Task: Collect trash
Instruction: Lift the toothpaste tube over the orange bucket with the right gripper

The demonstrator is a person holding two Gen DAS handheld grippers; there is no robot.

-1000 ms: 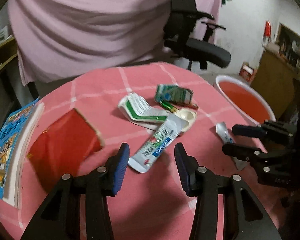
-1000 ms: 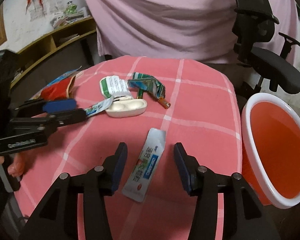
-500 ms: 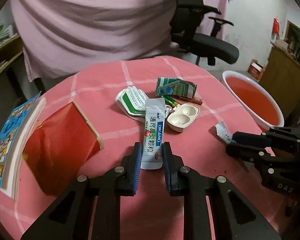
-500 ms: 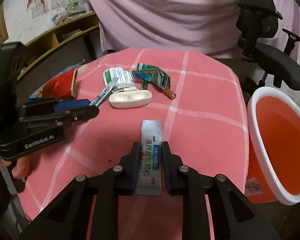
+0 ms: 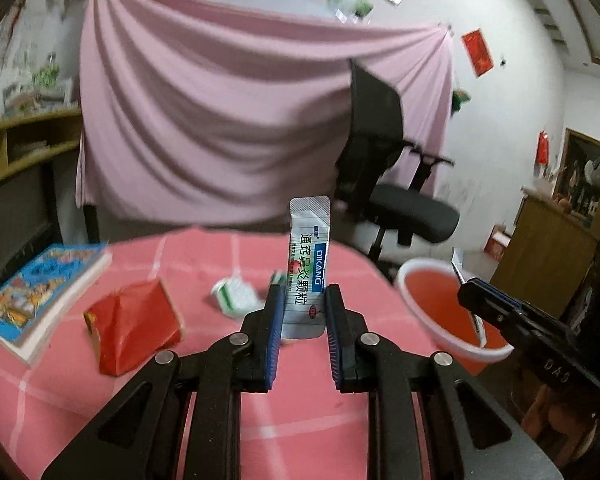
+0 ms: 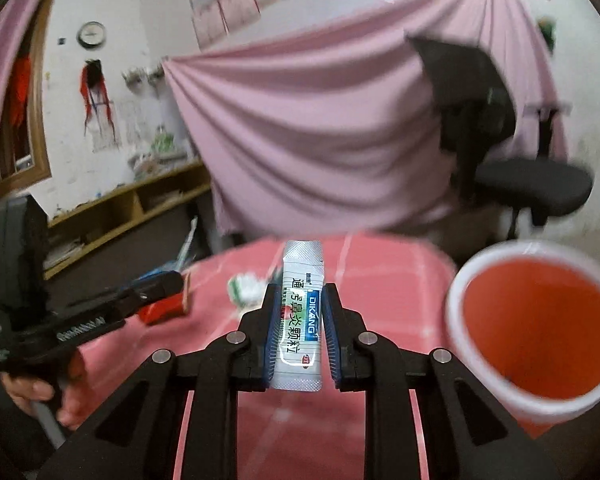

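a round table point(image 5: 320, 432) in a pink checked cloth carries everything, and a red tub point(image 6: 536, 332) with a white rim stands off its right edge, below the tabletop. on the table's left edge lies a blue picture book point(image 5: 40, 300), and just inside it sits a crumpled red carton point(image 5: 134, 326). nearer the far edge lies a green and white wrapper point(image 5: 234, 296), too blurred to read. the left gripper point(image 5: 302, 320) is clamped on a silver sachet point(image 5: 308, 276) printed "dikang", which stands upright between its blue pads, lifted clear of the cloth with most of its length above the fingertips. the right gripper point(image 6: 298, 328) is likewise closed on a second sachet point(image 6: 300, 316) of the same print, held upright above the table's near right part, with the tub beside it. in the left wrist view that right gripper point(image 5: 466, 290) shows over the tub's rim, a thin strip of its sachet seemingly hanging below the tips.
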